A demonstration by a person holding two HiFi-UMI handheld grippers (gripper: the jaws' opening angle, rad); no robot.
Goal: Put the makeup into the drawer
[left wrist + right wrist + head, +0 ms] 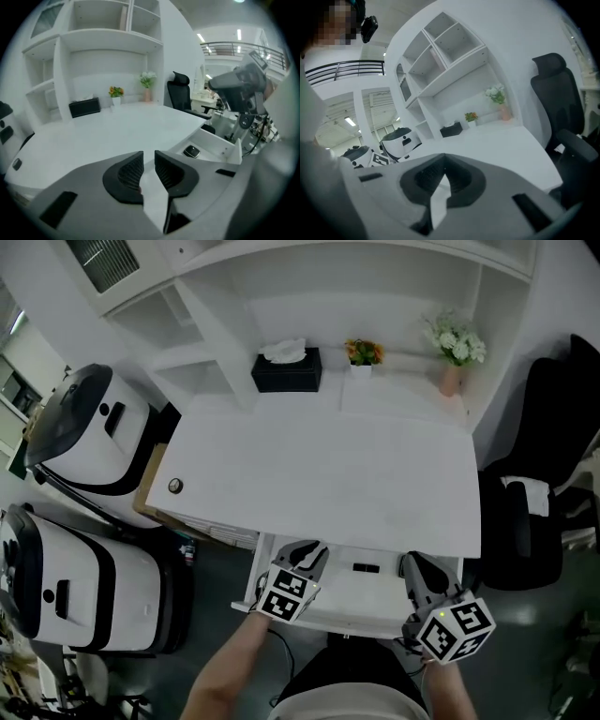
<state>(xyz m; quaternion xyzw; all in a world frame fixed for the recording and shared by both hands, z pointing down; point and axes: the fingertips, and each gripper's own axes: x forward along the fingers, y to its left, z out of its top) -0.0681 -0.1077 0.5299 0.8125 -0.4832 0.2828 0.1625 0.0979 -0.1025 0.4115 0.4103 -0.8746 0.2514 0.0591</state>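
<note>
Head view, left to right: white domed machines (89, 442) stand on the floor against the white desk (328, 474). A black tissue box (286, 369), orange flowers (364, 352) and a vase of white flowers (454, 348) line its back. Under the front edge the drawer (356, 607) stands open, and the makeup (366, 568) lies inside, between the grippers. The left gripper (305, 559) has its jaws a narrow slit apart and holds nothing. The right gripper (419, 570) has its jaws closed together, also holding nothing. A black chair (544, 465) crowds the desk's right edge.
</note>
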